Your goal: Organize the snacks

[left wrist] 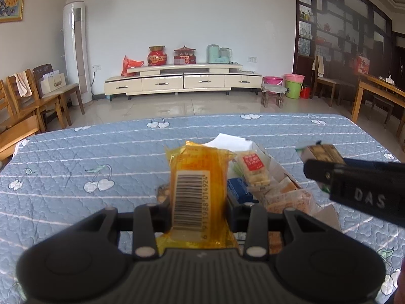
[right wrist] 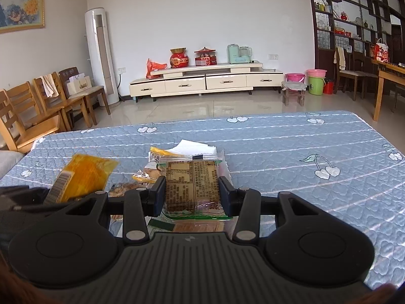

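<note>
1. Snacks sit in both grippers above a blue quilted cover [left wrist: 76,157]: an orange pack [left wrist: 196,190] in the left, a clear-wrapped brown pack [right wrist: 192,187] in the right.
2. Left gripper [left wrist: 197,202] is closed about as narrow as it goes, its pads pressing the orange pack's two long sides; the barcode faces the camera.
3. Orange pack's long axis runs straight ahead along the fingers, its far end tipped up and its near end hanging under the jaws.
4. Right gripper [right wrist: 193,192] is closed partway, clamped on the brown pack's sides, printed back upward.
5. Brown pack points forward too, its crimped far edge away from the camera.
6. Below and ahead lies an open cardboard box [left wrist: 278,169] holding more snacks: a red-labelled cracker pack [left wrist: 253,168] and a blue packet [left wrist: 238,190].
7. White paper [left wrist: 229,140] sticks out beyond the box.
8. Right gripper shows at the right edge of the left view, well apart from the left one.
</note>
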Action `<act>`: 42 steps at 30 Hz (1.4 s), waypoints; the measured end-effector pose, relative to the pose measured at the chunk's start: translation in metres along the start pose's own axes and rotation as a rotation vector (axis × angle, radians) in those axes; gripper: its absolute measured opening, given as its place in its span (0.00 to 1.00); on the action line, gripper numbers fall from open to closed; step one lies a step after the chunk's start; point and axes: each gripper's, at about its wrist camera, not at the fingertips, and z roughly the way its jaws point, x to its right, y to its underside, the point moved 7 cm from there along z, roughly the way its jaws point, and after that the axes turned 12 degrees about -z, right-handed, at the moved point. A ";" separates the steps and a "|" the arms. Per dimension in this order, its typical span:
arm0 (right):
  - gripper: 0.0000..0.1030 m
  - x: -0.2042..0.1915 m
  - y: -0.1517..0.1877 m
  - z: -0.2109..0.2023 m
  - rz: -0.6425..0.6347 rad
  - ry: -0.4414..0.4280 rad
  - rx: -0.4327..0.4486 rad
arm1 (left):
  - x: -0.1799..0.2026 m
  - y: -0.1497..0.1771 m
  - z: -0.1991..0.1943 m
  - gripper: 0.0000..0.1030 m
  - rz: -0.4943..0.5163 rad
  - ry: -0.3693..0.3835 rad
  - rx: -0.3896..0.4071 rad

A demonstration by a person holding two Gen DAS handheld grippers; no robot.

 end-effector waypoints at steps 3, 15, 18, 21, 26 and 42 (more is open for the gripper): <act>0.53 0.000 0.000 0.003 -0.003 -0.003 -0.006 | 0.001 0.001 0.005 0.36 -0.002 0.002 -0.009; 0.67 0.001 0.002 0.011 0.019 -0.038 0.006 | 0.004 0.008 0.021 0.36 0.002 0.015 -0.040; 0.67 0.003 0.001 -0.001 0.033 -0.039 0.031 | 0.006 0.009 0.023 0.36 0.002 0.023 -0.048; 0.69 0.006 0.002 -0.017 0.027 -0.010 0.048 | 0.010 0.011 0.024 0.36 0.006 0.042 -0.055; 0.78 0.011 0.010 -0.043 0.029 0.013 0.048 | 0.022 0.017 0.028 0.37 -0.011 0.121 -0.083; 1.00 0.000 0.013 -0.107 -0.073 0.047 0.064 | -0.009 0.017 -0.039 0.99 -0.064 -0.038 -0.023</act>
